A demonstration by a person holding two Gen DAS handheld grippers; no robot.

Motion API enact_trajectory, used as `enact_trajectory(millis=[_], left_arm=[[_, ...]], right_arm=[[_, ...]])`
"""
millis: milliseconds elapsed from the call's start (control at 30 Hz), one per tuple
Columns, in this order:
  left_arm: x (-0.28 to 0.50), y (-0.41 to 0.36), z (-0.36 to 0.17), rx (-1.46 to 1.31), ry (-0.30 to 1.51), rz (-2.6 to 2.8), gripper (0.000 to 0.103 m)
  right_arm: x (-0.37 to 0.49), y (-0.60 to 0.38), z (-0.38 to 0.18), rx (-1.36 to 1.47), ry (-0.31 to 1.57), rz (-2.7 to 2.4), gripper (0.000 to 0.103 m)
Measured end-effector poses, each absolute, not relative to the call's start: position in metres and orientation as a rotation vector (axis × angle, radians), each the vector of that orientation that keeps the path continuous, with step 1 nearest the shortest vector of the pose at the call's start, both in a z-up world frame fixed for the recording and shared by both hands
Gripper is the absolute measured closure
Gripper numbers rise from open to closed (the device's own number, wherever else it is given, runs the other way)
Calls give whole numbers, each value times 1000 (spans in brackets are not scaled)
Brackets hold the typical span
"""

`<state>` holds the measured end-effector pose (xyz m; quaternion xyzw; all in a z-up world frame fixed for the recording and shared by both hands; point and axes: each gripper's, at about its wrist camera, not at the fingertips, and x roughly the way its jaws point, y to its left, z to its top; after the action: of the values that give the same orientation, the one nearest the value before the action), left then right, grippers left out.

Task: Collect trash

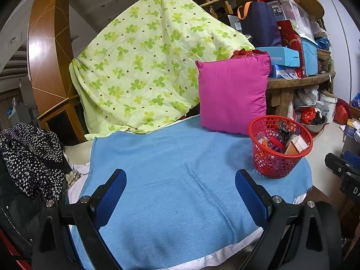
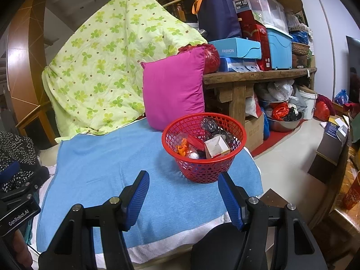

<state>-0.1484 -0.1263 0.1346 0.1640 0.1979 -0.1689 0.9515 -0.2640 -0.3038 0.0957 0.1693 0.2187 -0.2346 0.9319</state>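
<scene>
Green clover-print quilt draped behind; blue towel spread flat in front of it. Magenta pillow upright at towel's far edge. Red mesh basket stands on towel's right side, just before the pillow, holding trash: small white carton, wrappers. Left gripper jaws wide apart, nothing between them. Right gripper jaws apart, empty, basket just beyond.

Left gripper: black plastic arms, silver round screws at the pivots, ribbed blue pads on the jaws. Right gripper: same black frame, silver screws, blue ribbed pads. White "GenRobot.AI" lettering on the left gripper's black body.
</scene>
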Motion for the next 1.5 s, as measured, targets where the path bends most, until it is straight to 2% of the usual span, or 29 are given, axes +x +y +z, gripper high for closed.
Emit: enact_trajectory(millis=[1500], left_arm=[[-131,-139,118,337,443,-373,6]], right_arm=[[-248,-314,93,334,440,-516,36]])
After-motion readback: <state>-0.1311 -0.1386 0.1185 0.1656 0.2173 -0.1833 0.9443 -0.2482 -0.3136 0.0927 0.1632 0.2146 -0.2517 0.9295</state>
